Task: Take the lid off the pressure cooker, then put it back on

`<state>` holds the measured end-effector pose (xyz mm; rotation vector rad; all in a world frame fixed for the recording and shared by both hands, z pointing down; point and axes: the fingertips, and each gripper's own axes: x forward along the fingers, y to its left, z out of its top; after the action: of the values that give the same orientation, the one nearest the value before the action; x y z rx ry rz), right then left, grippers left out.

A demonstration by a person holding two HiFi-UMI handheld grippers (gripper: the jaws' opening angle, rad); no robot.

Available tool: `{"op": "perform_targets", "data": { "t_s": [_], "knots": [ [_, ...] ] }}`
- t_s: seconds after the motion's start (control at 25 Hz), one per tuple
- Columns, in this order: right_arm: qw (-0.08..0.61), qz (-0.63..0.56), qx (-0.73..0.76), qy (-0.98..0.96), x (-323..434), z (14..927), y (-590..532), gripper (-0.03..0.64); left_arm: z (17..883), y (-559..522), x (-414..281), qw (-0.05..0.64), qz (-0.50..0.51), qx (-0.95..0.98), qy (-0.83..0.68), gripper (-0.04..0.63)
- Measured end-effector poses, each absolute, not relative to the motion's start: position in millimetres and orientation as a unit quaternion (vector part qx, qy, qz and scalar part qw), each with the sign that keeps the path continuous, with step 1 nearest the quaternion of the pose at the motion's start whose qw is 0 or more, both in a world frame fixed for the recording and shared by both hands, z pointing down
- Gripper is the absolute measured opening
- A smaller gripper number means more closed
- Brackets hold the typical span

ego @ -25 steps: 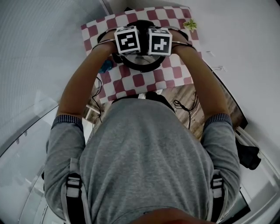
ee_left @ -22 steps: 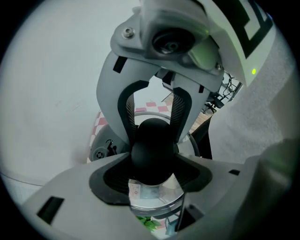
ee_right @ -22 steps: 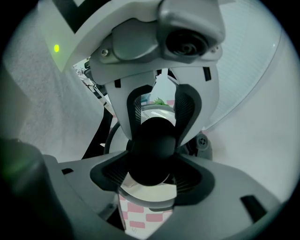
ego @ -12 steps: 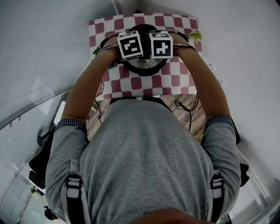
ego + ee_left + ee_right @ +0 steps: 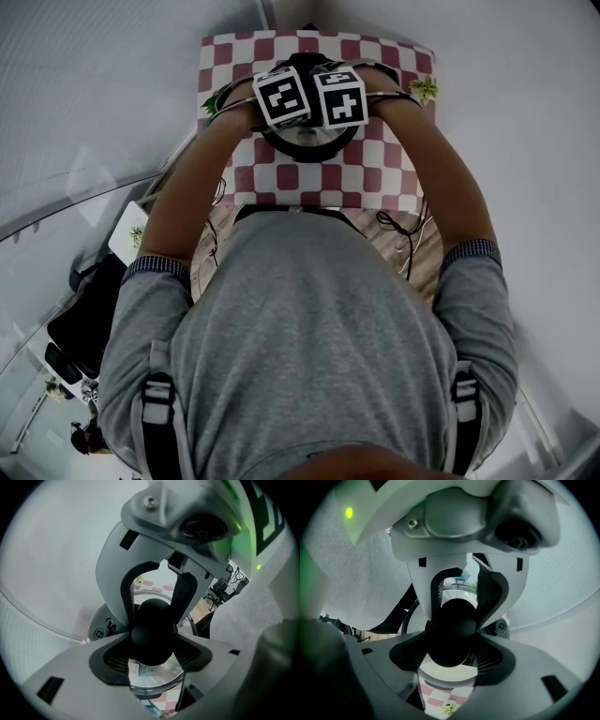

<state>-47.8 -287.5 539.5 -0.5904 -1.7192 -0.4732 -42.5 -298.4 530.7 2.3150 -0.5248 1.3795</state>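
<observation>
The pressure cooker [image 5: 309, 147] stands on a red-and-white checked cloth [image 5: 309, 183] at the top of the head view, mostly hidden under the two marker cubes. Its steel lid [image 5: 154, 679] [image 5: 449, 670] carries a round black knob [image 5: 152, 620] [image 5: 454, 620]. My left gripper [image 5: 283, 96] [image 5: 151, 641] and right gripper [image 5: 339, 97] [image 5: 452, 641] point steeply down, side by side, facing each other. Both pairs of pads press on that knob from opposite sides. A small valve [image 5: 98, 632] [image 5: 501, 626] sits on the lid beside the knob.
Small green plants [image 5: 424, 89] [image 5: 214, 101] stand at either side of the cloth. White walls close in the table on the left and right. Wooden floor with cables [image 5: 398, 230] shows below the table edge. The person's grey shirt fills the lower head view.
Both marker cubes have rolled a little over the cooker while the hands kept their place on the knob. The head camera has shifted, so the table sits slightly further right.
</observation>
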Motion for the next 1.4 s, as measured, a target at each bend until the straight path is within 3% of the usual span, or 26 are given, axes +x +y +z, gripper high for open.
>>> {"op": "perform_targets", "data": {
  "t_s": [0.36,0.84,1.0,1.4],
  "knots": [
    [0.585,-0.273,-0.259,-0.718,-48.5,538.7,-287.7,0.307,530.2,-300.3,-42.8,0.240,0.461,0.822,-0.231,0.310],
    [0.549,-0.247,-0.206,-0.772,-43.9,519.9,-292.9,0.353,503.2,-307.3,-58.1,0.159,0.375,0.850,-0.335,0.348],
    [0.482,-0.197,-0.169,-0.836,-37.7,486.1,-286.6,0.353,474.0,-300.4,-63.3,0.153,0.304,0.858,-0.385,0.348],
    [0.225,-0.047,0.033,-0.973,-1.5,404.5,-273.8,0.347,384.5,-250.7,-64.3,0.059,0.084,0.873,-0.477,0.347]
  ]
}}
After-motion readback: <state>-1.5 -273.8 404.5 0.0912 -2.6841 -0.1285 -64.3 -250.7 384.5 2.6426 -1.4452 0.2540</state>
